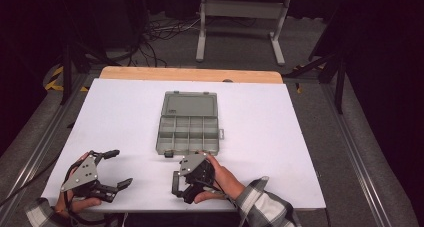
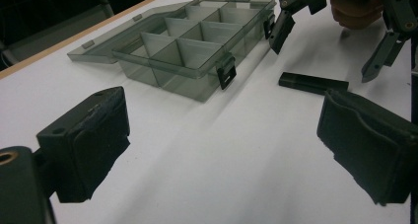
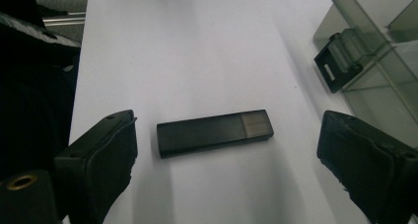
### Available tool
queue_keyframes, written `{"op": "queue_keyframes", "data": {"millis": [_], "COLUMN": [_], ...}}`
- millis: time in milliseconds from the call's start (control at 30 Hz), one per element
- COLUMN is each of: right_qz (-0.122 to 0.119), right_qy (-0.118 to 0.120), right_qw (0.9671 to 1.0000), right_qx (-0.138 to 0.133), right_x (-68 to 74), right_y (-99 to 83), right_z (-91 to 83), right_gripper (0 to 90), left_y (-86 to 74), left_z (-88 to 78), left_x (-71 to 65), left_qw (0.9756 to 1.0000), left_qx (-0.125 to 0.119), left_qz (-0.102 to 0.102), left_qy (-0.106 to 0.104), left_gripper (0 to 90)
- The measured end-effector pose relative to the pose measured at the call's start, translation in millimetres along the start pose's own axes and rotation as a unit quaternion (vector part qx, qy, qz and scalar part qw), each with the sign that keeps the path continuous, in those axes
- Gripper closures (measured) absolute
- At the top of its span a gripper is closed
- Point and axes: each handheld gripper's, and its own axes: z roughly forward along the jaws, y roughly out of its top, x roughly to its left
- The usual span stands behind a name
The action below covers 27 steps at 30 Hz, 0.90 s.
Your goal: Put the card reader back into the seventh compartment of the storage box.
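Lying open, organizer box (image 1: 189, 128) compartments bare; USB stick (image 3: 214, 131) outside

From above, we cannot see the black stick (image 3: 215, 131) because the right tool (image 1: 186, 183) and its hand cover it. The box (image 3: 379, 61) is cut off by the right gripper view's edge, and whether its compartments hold anything we cannot tell.

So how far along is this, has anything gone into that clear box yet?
Done: the grey see-through plastic compartment box lies open, lid flat, and its compartments look empty. In hand: the right gripper hangs open over the flat black USB-like stick, which lies untouched on the white table. Left: probably gripping it and placing it in a compartment. The left gripper waits open.
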Motion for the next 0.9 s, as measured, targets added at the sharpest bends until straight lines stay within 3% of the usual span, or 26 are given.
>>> {"op": "queue_keyframes", "data": {"millis": [267, 400, 567, 900], "right_qz": [-0.005, -0.003, -0.018, -0.030], "right_qy": [0.027, 0.043, 0.057, 0.067], "right_qw": [0.9994, 0.9989, 0.9981, 0.9971], "right_qx": [0.020, 0.019, 0.017, 0.018], "right_x": [-5.4, -7.9, -12.6, -10.2], "right_y": [1.5, 1.8, 1.8, 2.8], "right_z": [12.4, 13.9, 15.2, 12.4], "right_gripper": [16.6, 17.5, 19.8, 30.7], "left_y": [-1.5, -2.3, -3.5, -5.5], "left_z": [-1.6, -3.1, -5.7, -8.8], "left_x": [-0.7, -0.9, -1.7, -0.6], "left_qw": [1.0000, 1.0000, 1.0000, 0.9999], "left_qx": [0.004, 0.004, 0.005, 0.004], "left_qz": [-0.002, -0.004, -0.006, -0.010], "left_qy": [0.001, 0.002, 0.005, 0.007], "left_gripper": [6.6, 6.6, 6.6, 6.6]}}
